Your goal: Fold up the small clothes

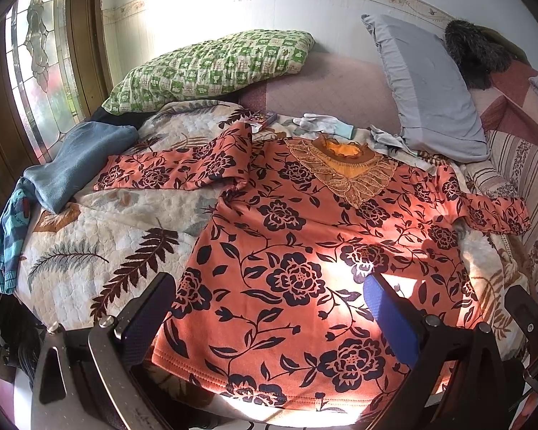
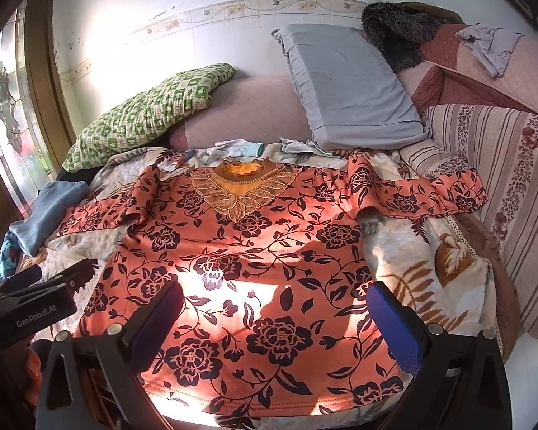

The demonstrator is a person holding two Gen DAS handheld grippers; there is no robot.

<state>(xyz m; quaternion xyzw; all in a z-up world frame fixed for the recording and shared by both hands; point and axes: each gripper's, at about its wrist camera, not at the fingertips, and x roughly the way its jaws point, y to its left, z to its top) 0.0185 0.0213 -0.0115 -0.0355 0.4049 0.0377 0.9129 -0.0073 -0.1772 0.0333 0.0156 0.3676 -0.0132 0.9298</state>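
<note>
1. The orange floral top (image 1: pixel 305 251) lies flat and face up on the quilted bed (image 1: pixel 89 243), its hem along the near edge of the bed and its gold lace collar (image 1: pixel 344 172) towards the far edge, by the pillows.
2. Its long axis runs straight away from both tools, hem to collar; the sleeves stretch sideways towards the bed's left and right edges.
3. The left gripper (image 1: pixel 269 308) hovers over the hem with jaws spread wide, holding nothing.
4. The right gripper (image 2: pixel 276 319) hangs beside it, likewise released and empty.
5. The left sleeve (image 1: pixel 175 168) lies nearer the left tool, the right sleeve (image 2: pixel 423 193) nearer the right; I judge each would take its own side.
6. Folding looks not yet begun.
7. A blue garment (image 1: pixel 79 161) sits at the bed's left edge, apart from the top.
</note>
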